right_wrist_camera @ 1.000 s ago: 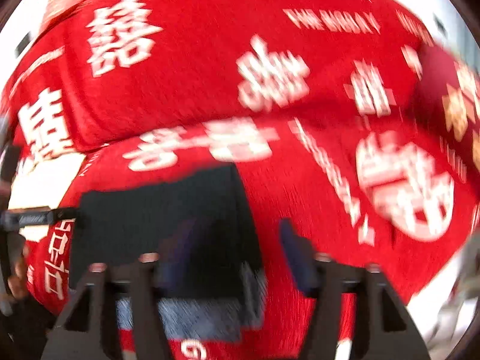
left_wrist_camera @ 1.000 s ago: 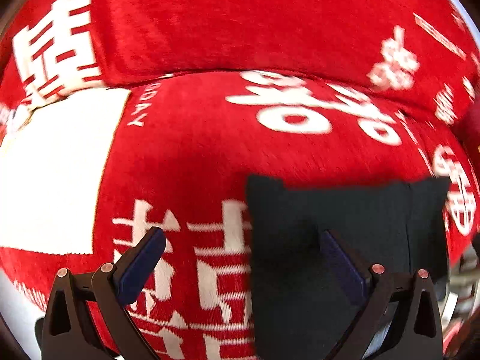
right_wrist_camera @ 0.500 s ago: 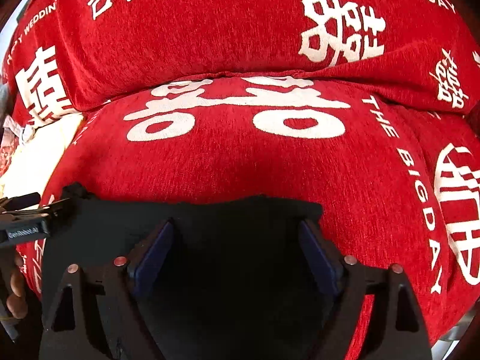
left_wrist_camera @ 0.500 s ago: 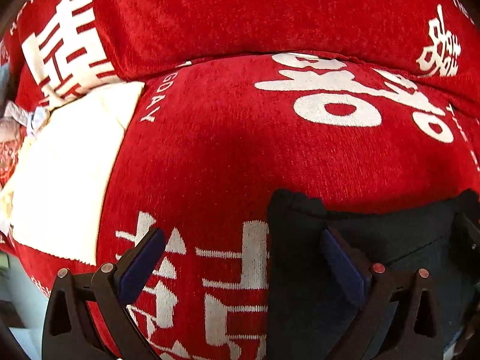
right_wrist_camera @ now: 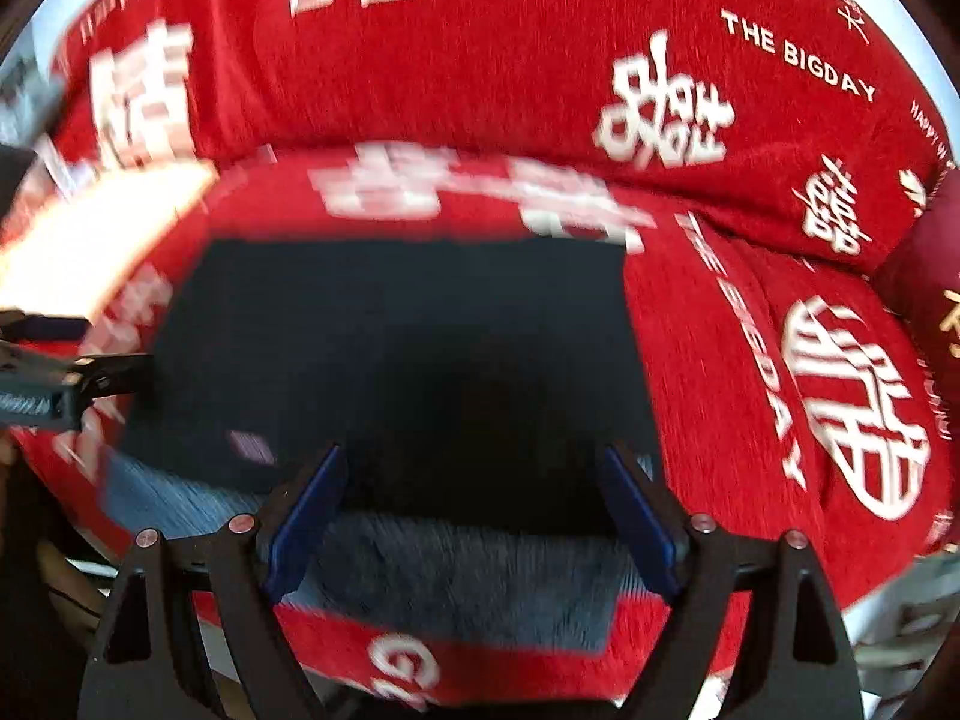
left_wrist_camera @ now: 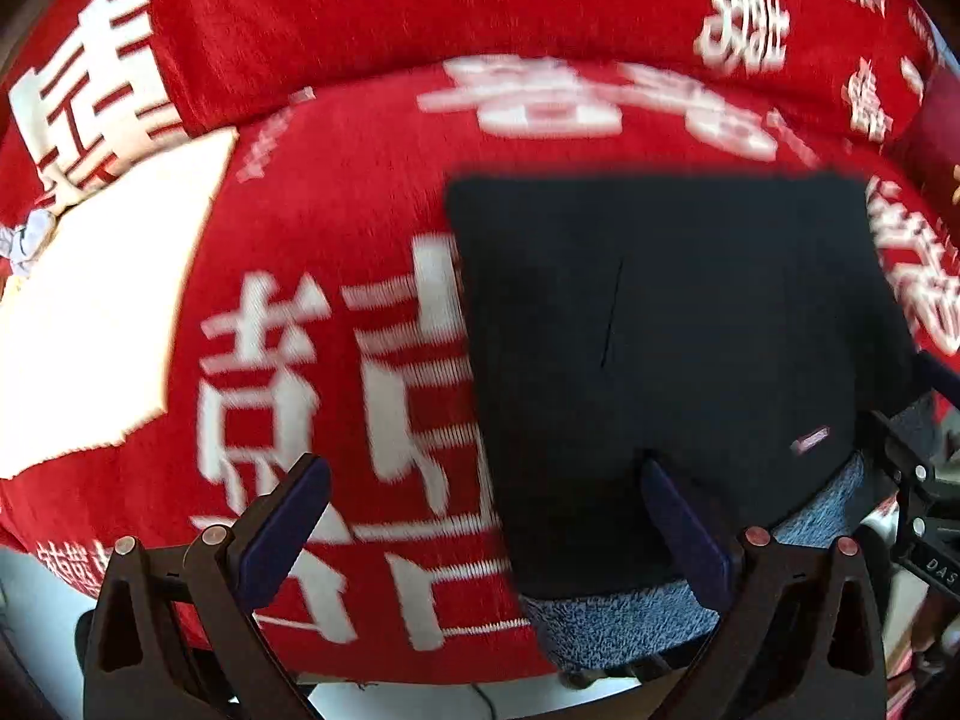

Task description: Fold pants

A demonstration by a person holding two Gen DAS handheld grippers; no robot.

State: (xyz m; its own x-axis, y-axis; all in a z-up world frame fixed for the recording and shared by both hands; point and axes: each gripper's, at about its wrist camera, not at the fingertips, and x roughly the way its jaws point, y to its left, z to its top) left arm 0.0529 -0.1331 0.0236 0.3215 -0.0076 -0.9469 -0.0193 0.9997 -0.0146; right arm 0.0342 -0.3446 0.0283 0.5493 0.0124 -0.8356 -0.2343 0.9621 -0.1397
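The black pants [left_wrist_camera: 660, 330] lie folded in a flat rectangle on the red sofa seat [left_wrist_camera: 336, 210], and their blue fleecy lining [left_wrist_camera: 624, 624] shows along the near edge. My left gripper [left_wrist_camera: 480, 474] is open over the pants' left edge, one finger above black cloth and the other above the red cover. My right gripper [right_wrist_camera: 474, 462] is open over the near edge of the pants [right_wrist_camera: 408, 348], nothing pinched between its pads. A small label [right_wrist_camera: 252, 444] sits near the left corner. The left gripper [right_wrist_camera: 60, 384] shows at the left rim of the right wrist view.
The red cover with white characters runs up the sofa backrest [left_wrist_camera: 420, 18] behind the seat. A cream patch [left_wrist_camera: 102, 312] lies at the left. A dark red cushion [right_wrist_camera: 924, 276] stands at the right end. The seat's front edge is just below both grippers.
Half a second ago both grippers were close over the pants' far edge. Both have drawn back toward the near edge, so the whole folded rectangle and its blue lining show.
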